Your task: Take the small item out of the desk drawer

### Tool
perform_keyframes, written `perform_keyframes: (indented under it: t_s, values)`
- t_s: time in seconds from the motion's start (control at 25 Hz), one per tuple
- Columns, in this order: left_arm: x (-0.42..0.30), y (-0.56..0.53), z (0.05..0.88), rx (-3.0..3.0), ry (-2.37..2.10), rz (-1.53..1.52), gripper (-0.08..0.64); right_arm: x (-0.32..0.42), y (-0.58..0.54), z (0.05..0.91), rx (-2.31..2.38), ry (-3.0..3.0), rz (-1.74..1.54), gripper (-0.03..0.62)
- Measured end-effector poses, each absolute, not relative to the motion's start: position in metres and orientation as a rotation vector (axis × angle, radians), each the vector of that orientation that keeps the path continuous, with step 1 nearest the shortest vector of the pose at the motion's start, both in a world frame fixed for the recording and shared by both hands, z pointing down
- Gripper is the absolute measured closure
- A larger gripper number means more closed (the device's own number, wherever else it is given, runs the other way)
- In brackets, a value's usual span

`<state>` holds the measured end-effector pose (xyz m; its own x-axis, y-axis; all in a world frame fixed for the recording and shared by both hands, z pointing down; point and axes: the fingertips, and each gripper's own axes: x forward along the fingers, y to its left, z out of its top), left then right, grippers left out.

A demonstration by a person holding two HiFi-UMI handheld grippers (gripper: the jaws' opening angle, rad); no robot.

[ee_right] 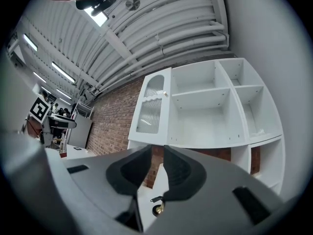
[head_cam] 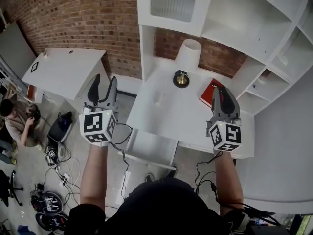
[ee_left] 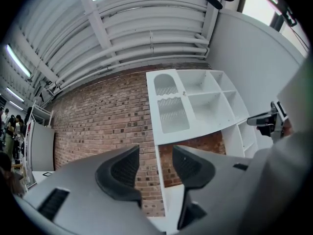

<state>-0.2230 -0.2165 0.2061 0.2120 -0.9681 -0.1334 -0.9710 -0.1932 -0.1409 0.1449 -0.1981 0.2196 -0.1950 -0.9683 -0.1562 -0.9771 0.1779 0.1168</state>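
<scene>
Room: brick wall (head_cam: 73, 18) behind a white desk (head_cam: 161, 119) with a white shelf unit (head_cam: 234, 23) over it; cables lie on the floor.
Drawer: the desk drawer (head_cam: 149, 148) stands pulled out under the desk's front edge, near its left corner.
Small item: I cannot make it out in the drawer, whose inside looks bare white. A small pale object (head_cam: 157, 101) sits mid-desk, but I cannot tell whether it is the item.
Left gripper (head_cam: 103, 86): jaws wide apart with nothing between them, hovering off the desk's left edge.
Right gripper (head_cam: 223, 96): jaws narrowly apart and empty, over the desk's right edge beside a red book (head_cam: 209, 91).
Risk: both grippers point at the shelves, away from the drawer. A blind descent could catch the lamp (head_cam: 189, 53) near the back edge, or bump the drawer front.
Views: only the head view shows the drawer, the book and the pale object. The gripper views show jaw gaps, shelves and ceiling, and the right one glimpses the lamp's brass base.
</scene>
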Motion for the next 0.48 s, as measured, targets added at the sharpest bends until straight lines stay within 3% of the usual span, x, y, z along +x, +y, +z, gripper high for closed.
perform_keyframes:
  t_s: [0.48]
  values:
    - [-0.211,-0.231,0.22,-2.326,1.851,0.019,0.354,0.15,-0.213,0.232,-1.988,2.393,0.272,0.515]
